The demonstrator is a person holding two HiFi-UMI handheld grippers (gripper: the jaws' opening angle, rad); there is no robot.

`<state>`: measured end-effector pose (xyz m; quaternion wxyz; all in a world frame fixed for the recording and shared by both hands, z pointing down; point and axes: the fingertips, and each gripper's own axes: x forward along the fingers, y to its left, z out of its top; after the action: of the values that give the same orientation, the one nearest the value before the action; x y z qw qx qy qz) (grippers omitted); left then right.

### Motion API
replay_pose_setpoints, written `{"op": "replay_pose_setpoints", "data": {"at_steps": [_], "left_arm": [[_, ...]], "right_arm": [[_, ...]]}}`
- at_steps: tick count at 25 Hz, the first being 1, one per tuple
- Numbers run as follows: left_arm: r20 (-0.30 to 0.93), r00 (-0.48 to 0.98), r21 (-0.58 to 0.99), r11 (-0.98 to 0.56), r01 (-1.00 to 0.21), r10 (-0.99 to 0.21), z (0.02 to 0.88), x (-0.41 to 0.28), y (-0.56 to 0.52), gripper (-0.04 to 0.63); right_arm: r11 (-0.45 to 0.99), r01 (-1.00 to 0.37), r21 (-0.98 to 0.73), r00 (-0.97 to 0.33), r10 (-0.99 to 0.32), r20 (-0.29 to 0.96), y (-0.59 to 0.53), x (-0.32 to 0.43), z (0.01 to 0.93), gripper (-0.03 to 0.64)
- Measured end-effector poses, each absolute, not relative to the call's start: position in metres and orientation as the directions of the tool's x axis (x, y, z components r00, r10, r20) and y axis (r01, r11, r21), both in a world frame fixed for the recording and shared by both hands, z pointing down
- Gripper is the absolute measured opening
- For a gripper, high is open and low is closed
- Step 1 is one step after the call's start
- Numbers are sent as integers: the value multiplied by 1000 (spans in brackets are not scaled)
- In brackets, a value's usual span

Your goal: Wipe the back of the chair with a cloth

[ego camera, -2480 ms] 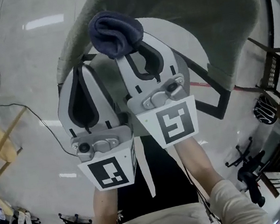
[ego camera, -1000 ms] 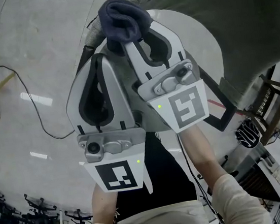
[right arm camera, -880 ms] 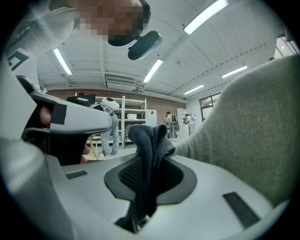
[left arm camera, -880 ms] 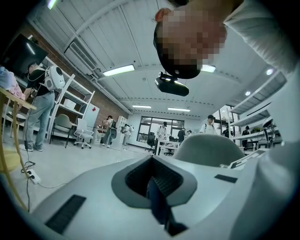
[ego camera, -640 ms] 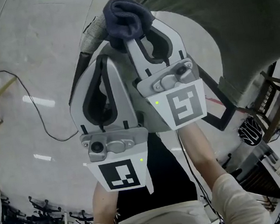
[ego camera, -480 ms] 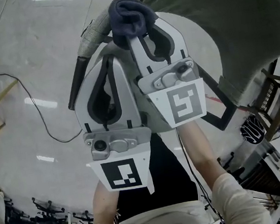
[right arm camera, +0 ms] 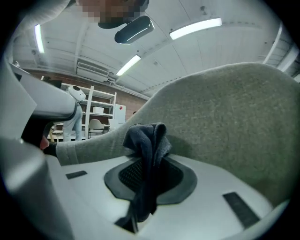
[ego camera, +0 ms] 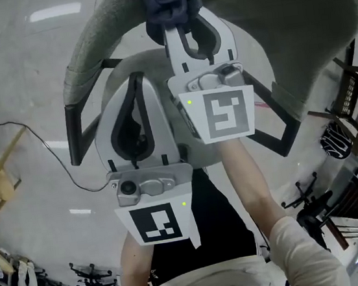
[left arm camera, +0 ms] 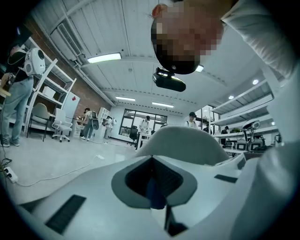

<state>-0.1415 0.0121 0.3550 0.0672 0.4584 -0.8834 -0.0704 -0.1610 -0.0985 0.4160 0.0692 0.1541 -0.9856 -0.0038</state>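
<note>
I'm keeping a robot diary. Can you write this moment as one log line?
right tongs: shut on cloth | cloth: up at chair back | left tongs: shut

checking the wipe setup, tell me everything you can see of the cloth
The cloth is dark navy and looks soft, like towel or knit fabric. It is crumpled into a wad, not spread flat. The right gripper is shut on it: a bunched end sticks out past the jaw tips and a thin tail runs back between the jaws. The wad sits against the grey-green fabric chair back, apparently touching it near the upper edge.
</note>
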Motion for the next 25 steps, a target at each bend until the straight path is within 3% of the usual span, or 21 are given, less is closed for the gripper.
{"op": "replay_pose_setpoints", "data": {"at_steps": [14, 25], "left_arm": [[41, -355, 197, 356, -914, -934, 354, -110, -51, 15], [20, -84, 149, 86, -985, -996, 371, -53, -106, 15]], "right_arm": [[738, -674, 9, -730, -668, 141, -188, -64, 423, 60], [403, -914, 46, -394, -910, 129, -207, 58, 422, 60]]}}
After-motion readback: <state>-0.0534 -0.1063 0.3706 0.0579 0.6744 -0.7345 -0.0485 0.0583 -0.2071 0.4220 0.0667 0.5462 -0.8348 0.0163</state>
